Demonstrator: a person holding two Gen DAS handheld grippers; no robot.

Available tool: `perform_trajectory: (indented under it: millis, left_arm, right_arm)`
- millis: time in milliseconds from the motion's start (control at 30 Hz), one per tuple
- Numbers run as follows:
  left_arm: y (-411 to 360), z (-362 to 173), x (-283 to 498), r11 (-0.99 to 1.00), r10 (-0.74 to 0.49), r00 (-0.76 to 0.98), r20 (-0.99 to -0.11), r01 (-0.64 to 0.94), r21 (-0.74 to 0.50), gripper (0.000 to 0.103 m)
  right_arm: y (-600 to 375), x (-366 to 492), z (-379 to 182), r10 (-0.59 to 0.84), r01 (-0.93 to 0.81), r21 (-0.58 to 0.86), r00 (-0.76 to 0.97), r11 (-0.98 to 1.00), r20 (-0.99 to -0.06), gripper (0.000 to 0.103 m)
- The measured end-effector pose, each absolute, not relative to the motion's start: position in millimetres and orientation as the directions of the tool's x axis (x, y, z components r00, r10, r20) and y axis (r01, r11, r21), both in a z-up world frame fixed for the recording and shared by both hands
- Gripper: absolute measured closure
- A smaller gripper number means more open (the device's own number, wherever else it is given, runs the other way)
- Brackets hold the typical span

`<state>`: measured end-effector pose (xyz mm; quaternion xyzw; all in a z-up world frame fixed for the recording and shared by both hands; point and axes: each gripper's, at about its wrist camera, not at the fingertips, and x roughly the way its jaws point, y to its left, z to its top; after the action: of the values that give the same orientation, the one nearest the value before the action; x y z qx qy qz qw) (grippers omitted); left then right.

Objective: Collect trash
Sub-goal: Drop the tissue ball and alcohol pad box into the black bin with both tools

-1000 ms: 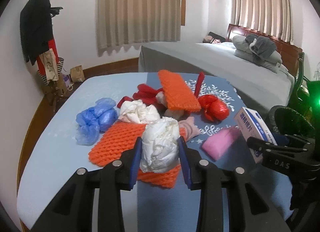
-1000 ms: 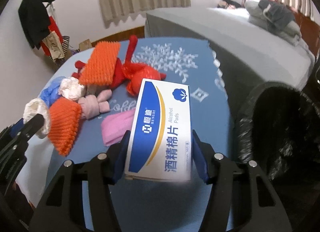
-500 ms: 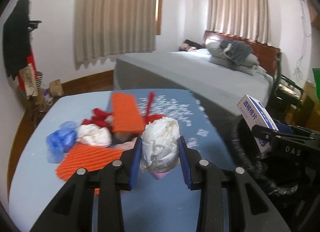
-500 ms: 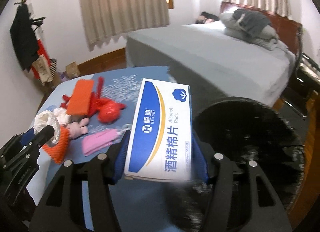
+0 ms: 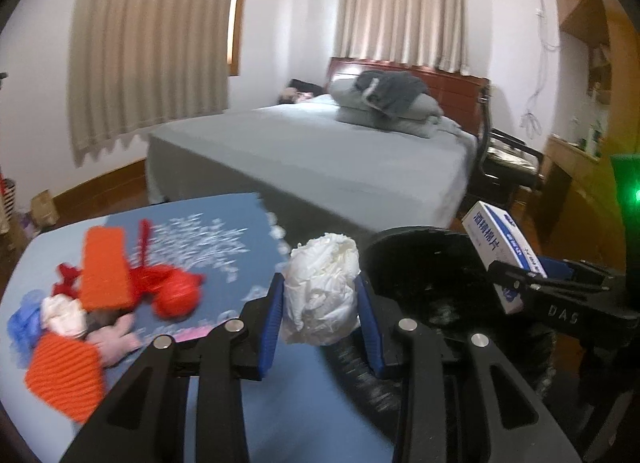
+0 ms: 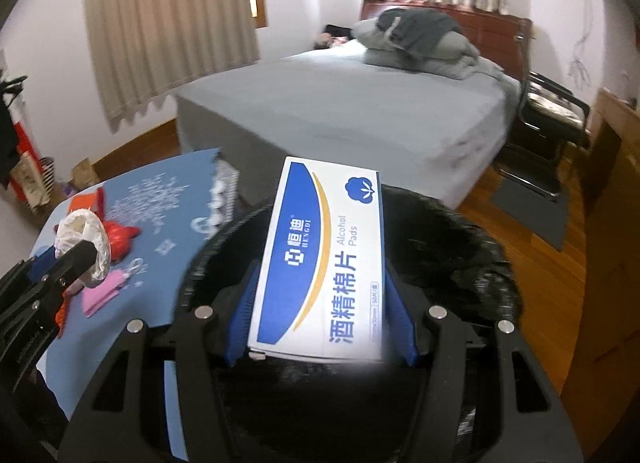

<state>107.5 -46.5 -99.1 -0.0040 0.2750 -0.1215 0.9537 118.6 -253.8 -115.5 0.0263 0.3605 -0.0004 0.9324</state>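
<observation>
The black bin's [image 6: 492, 263] wide mouth lies open below the alcohol-pad box [image 6: 324, 259]. On the tabletop [image 5: 224, 247], the near blue strip beside the bin is bare. A litter heap [image 5: 108, 295] crowds the left part. The bed [image 5: 320, 155] blocks the far side.

Blue cloth-covered worktop [image 5: 224, 347] carries orange ribbed foam sleeves [image 5: 105, 268], a red net bag [image 5: 176, 295], a blue crumpled plastic bag [image 5: 22, 323] and a pink flat pouch [image 6: 102, 292].

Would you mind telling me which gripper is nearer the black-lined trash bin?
Right. The right gripper holds the alcohol-pad box over the black-lined trash bin; the left gripper, gripping crumpled white plastic, is beside its rim.
</observation>
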Motion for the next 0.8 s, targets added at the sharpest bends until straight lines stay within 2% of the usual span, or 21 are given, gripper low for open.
perform_trajectory:
  millis: [167, 267, 333, 433, 567, 633, 800]
  left_arm:
    - [-84.2, -99.9, 122.4, 0.949, -0.301, 0.797, -0.523, 0.303, -0.085, 0.067]
    - [-102.8, -99.9, 127.9, 0.934, -0.342, 0.784, -0.518, 0.346, -0.094, 0.063]
    - [-111.1, -99.6, 129.6, 0.926, -0.360, 0.778, -0.514, 0.365, -0.097, 0.044]
    - [-113.1, -99.0, 131.2, 0.926, -0.361, 0.779, -0.512, 0.365, -0.098, 0.039]
    - [-95.7, -97.6, 128.8, 0.944, -0.318, 0.799, -0.511, 0.319, -0.088, 0.032]
    - [-80.2, -96.6, 122.4, 0.959, -0.268, 0.820, -0.506, 0.275, -0.063, 0.022]
    - [-31.4, -99.0, 109.1, 0.989, -0.137, 0.850, -0.508, 0.150, -0.017, 0.020]
  right_arm:
    - [-284.2, 117.0, -119.1, -0.026, 0.078, 0.047, 0.742, 0.996, -0.670, 0.046]
    - [-298.2, 116.7, -121.2, -0.048, 0.104, 0.045, 0.741, 0.994, -0.669, 0.045]
    - [-307.1, 116.9, -122.2, -0.064, 0.123, 0.041, 0.742, 0.992, -0.667, 0.043]
    - [-313.7, 116.3, -121.8, -0.084, 0.144, 0.037, 0.749, 0.989, -0.657, 0.027]
    - [-311.8, 113.5, -119.2, -0.082, 0.140, 0.041, 0.770, 0.989, -0.632, 0.012]
    - [-303.7, 113.2, -116.9, -0.060, 0.115, 0.048, 0.781, 0.992, -0.621, 0.008]
    - [-269.4, 117.8, -112.4, 0.021, 0.031, 0.075, 0.795, 0.997, -0.606, 0.006]
